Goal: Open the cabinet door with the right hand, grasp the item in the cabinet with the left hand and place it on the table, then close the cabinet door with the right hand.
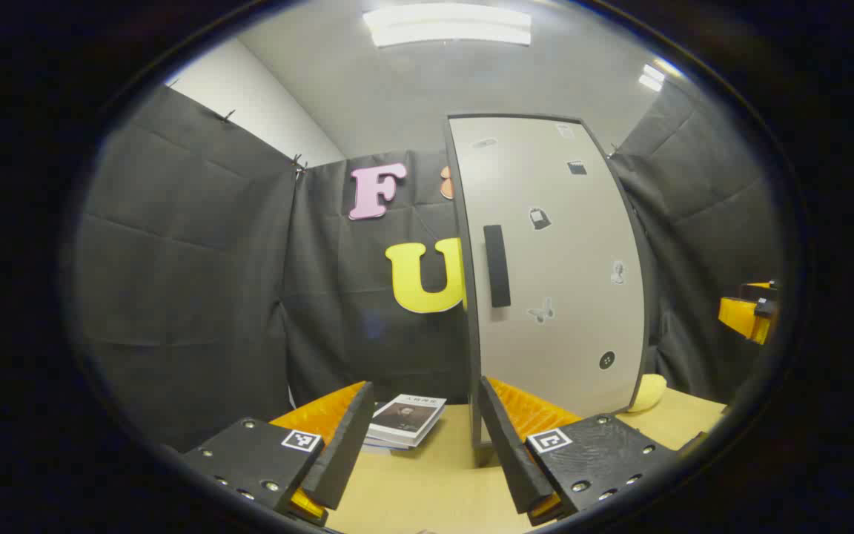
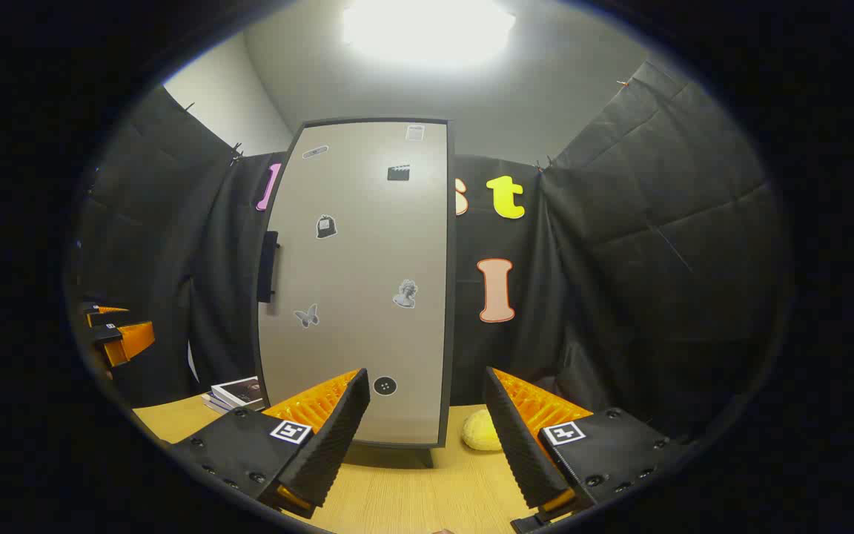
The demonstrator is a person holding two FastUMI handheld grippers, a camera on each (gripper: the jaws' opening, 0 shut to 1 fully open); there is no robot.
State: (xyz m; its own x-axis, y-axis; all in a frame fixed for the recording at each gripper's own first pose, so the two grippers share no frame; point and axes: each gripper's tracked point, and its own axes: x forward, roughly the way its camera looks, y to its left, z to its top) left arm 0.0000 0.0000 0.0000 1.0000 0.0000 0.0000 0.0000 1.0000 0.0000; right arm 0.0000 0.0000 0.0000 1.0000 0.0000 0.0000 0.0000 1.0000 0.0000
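Ahead of both tongs, the cabinet [image 2: 356, 282] stands shut on the counter [image 2: 412, 489], handle [image 2: 267, 265] untouched. Left tongs [image 1: 422, 445] and right tongs [image 2: 427, 437] gape apart, empty. Books [image 1: 406, 421] lie beside the left tongs' left finger.

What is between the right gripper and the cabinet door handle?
Bare table and the closed cabinet door; right gripper, open, faces it; handle at left, right gripper view.
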